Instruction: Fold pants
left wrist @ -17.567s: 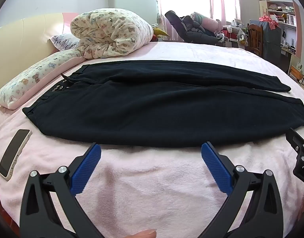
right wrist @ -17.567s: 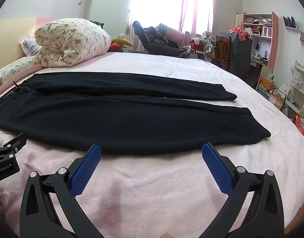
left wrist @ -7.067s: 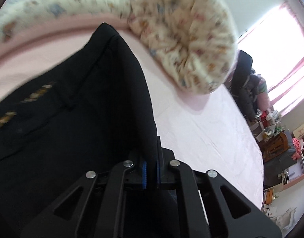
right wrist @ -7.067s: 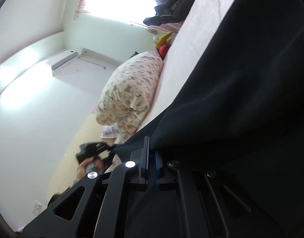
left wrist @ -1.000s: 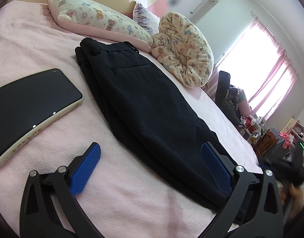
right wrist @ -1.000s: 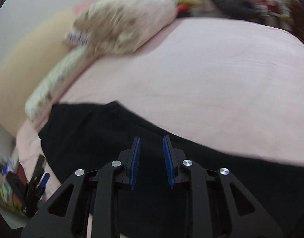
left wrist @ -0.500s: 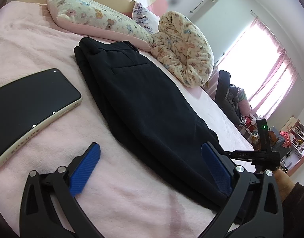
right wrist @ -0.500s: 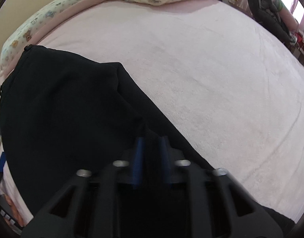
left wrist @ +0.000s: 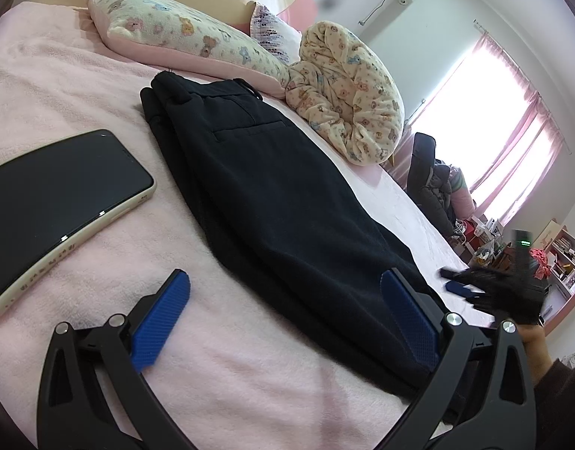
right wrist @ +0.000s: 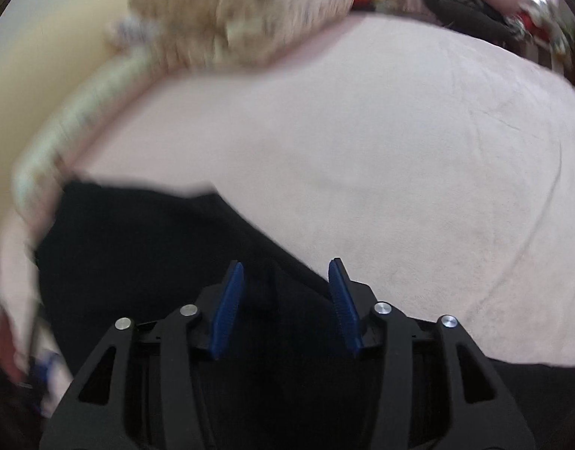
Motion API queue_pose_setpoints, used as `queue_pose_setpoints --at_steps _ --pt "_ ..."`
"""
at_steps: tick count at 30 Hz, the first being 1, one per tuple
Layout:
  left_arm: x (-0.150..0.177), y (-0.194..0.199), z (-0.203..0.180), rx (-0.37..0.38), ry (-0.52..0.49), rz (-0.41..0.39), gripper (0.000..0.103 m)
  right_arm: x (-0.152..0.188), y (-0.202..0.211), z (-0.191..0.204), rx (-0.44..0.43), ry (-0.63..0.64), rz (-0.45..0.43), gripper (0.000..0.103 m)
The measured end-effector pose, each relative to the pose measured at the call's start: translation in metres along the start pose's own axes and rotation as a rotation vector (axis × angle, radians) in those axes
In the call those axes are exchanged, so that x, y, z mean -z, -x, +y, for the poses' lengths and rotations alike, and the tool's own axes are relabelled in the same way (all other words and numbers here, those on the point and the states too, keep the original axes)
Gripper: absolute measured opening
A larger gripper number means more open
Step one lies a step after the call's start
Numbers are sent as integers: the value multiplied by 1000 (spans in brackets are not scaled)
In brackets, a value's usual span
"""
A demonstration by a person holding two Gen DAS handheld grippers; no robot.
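Left wrist view shows the left gripper [left wrist: 283, 318] spread wide, empty, above the pink blanket [left wrist: 250, 375], the black pants [left wrist: 272, 195] lying folded lengthwise ahead. The right gripper [right wrist: 285, 300] hangs over the cloth, jaws opening, likely letting it settle.

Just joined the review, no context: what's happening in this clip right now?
A person is folding black pants on a pink bed. The pants already lie folded lengthwise, leg over leg. The left hand-held gripper hangs open by their near edge, holding nothing. The right hand-held gripper is over the cloth further along, its jaws opening, pads clear of the fabric. A phone lies beside the pants.
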State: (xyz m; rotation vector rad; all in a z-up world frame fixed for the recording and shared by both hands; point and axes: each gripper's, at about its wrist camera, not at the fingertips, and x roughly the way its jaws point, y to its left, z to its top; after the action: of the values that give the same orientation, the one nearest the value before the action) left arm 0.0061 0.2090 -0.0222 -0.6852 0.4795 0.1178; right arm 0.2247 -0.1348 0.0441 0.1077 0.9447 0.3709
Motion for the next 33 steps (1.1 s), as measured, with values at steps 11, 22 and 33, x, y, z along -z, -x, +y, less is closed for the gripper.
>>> queue_pose_setpoints --at_steps 11,22,33 --pt "0 0 0 0 1 1 101 50 19 -72 -34 -322 9 30" --pt "0 -1 2 -4 0 5 101 187 230 -207 185 -715 -308 54" --pt "0 -3 2 -12 -2 11 101 314 282 -312 234 -1234 -423 54"
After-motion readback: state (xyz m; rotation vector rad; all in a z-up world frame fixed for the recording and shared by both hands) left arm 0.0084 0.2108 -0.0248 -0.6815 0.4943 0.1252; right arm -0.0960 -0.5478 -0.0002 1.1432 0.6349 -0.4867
